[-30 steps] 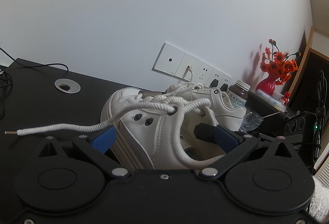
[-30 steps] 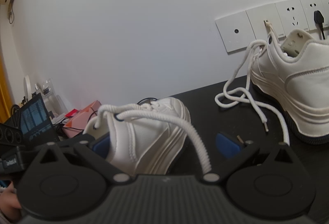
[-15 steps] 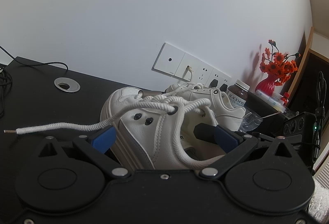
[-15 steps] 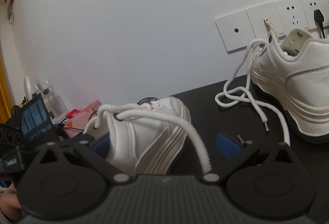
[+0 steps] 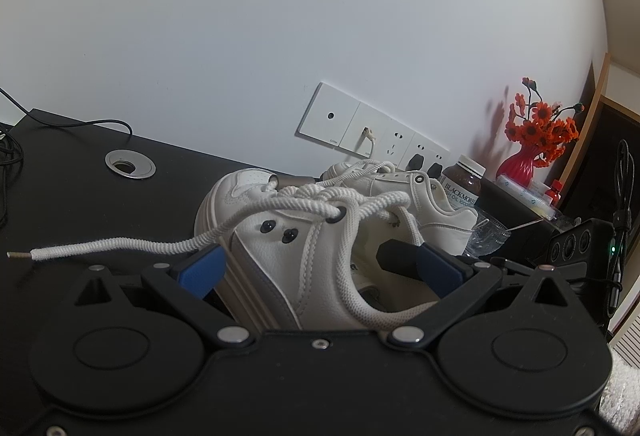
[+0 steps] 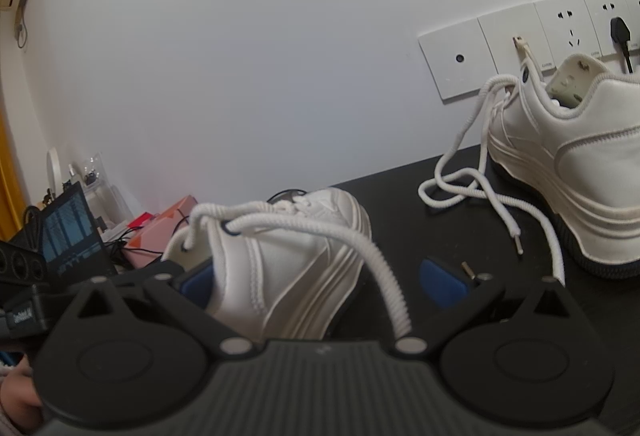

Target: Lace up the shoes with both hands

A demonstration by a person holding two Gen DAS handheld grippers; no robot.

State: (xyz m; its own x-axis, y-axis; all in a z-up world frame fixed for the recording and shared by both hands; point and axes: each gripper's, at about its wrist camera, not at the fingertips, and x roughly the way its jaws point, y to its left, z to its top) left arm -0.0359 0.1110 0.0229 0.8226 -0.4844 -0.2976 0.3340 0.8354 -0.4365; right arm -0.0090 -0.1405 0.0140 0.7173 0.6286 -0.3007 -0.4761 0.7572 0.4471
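A white sneaker [image 5: 288,248] stands on the black desk [image 5: 80,188], between the fingers of my left gripper [image 5: 320,268], which is wide open. One lace end [image 5: 104,248] stretches left from its top eyelet, and a lace loop [image 5: 372,312] droops toward the right finger. The second sneaker [image 5: 404,188] stands behind it. In the right wrist view, my right gripper [image 6: 320,282] is also open, straddling the same near sneaker [image 6: 280,260]. A lace [image 6: 384,276] runs back under the gripper body. The other sneaker [image 6: 580,176] stands at the right, its loose laces [image 6: 460,192] lying on the desk.
Wall sockets [image 5: 372,140] line the wall behind the shoes. A brown bottle [image 5: 460,184], a glass [image 5: 488,236] and a red vase of orange flowers [image 5: 520,164] crowd the right. A cable grommet [image 5: 130,166] sits far left. A pink box [image 6: 160,232] and a small screen [image 6: 72,232] stand nearby.
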